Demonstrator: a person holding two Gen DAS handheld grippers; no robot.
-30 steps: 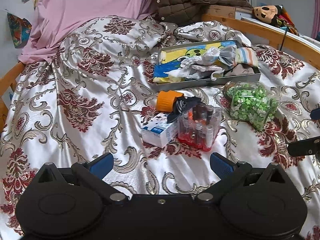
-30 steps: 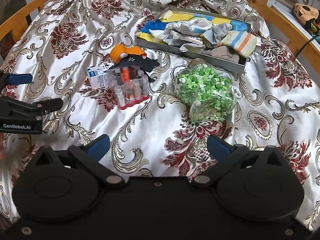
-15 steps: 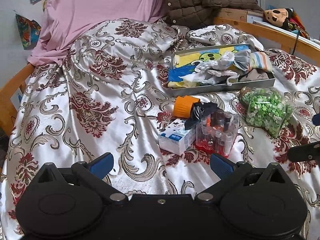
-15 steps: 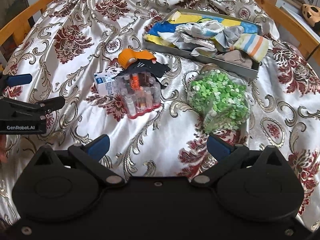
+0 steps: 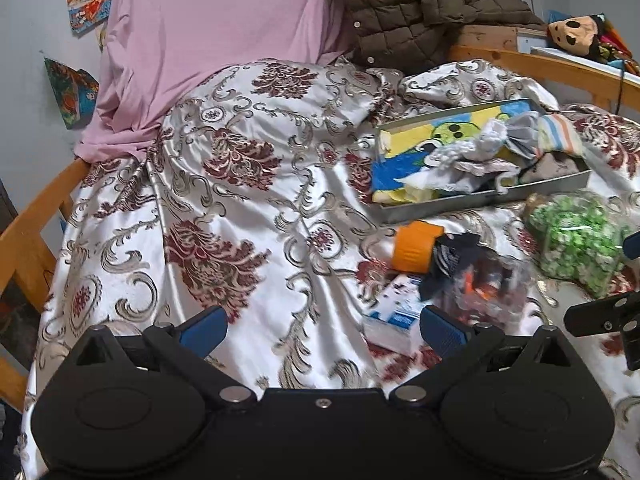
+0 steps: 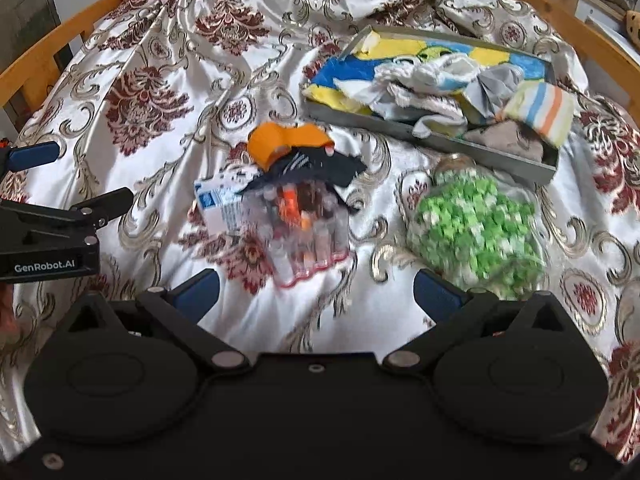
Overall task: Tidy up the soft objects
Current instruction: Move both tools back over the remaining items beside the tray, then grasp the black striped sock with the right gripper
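On the bed, a grey metal tray [image 6: 436,142] [image 5: 480,200] holds a yellow-blue towel, white cloths and a striped sock. In front of it lie an orange rolled cloth [image 6: 280,144] [image 5: 414,246] and a black sock [image 6: 316,168] [image 5: 448,260], draped over a clear case of tubes [image 6: 308,236]. My right gripper [image 6: 316,292] is open and empty, just short of the case. My left gripper [image 5: 322,330] [image 6: 72,178] is open and empty too, over bare bedspread to the left of the pile. My right gripper [image 5: 624,280] shows at the edge of the left wrist view.
A blue-white box [image 6: 220,204] [image 5: 394,316] lies beside the case. A jar of green bits [image 6: 476,232] [image 5: 576,236] lies right of it. A wooden bed rail [image 5: 36,216] rings the bed. A pink sheet [image 5: 208,40] and a brown jacket [image 5: 420,4] are at the head.
The pile has shifted right and lower in both views and looks nearer. Both grippers have stayed open and empty. No object has been moved.
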